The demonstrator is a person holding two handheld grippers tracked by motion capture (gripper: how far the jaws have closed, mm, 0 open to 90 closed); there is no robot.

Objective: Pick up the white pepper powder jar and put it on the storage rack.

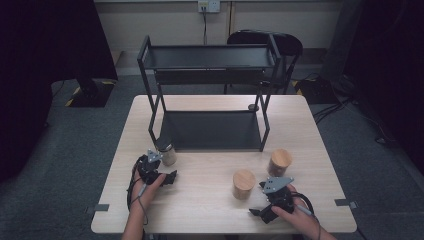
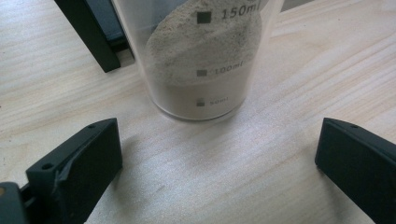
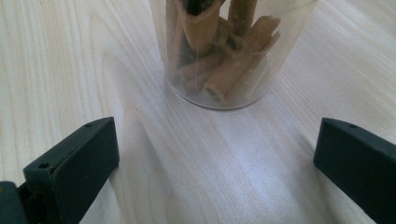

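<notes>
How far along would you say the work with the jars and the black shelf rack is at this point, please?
Nothing looks done: the black metal shelf rack holds no jars. In hand: the open left gripper faces the clear powder jar, the open right gripper the clear cinnamon-stick jar. Grasping and moving remain.

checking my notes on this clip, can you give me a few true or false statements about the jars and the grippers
1. The left gripper has its jaws open, with nothing between them. True.
2. The powder jar lies tipped on its side. False: it stands upright on the table, beside the black shelf rack.
3. The right gripper is clamped on the stick jar. False: its jaws are open and the jar stands ahead of them, untouched.
4. Three jars stand on the table, none on the rack. True.
5. The middle jar has a black lid. False: its lid is light wood.
</notes>
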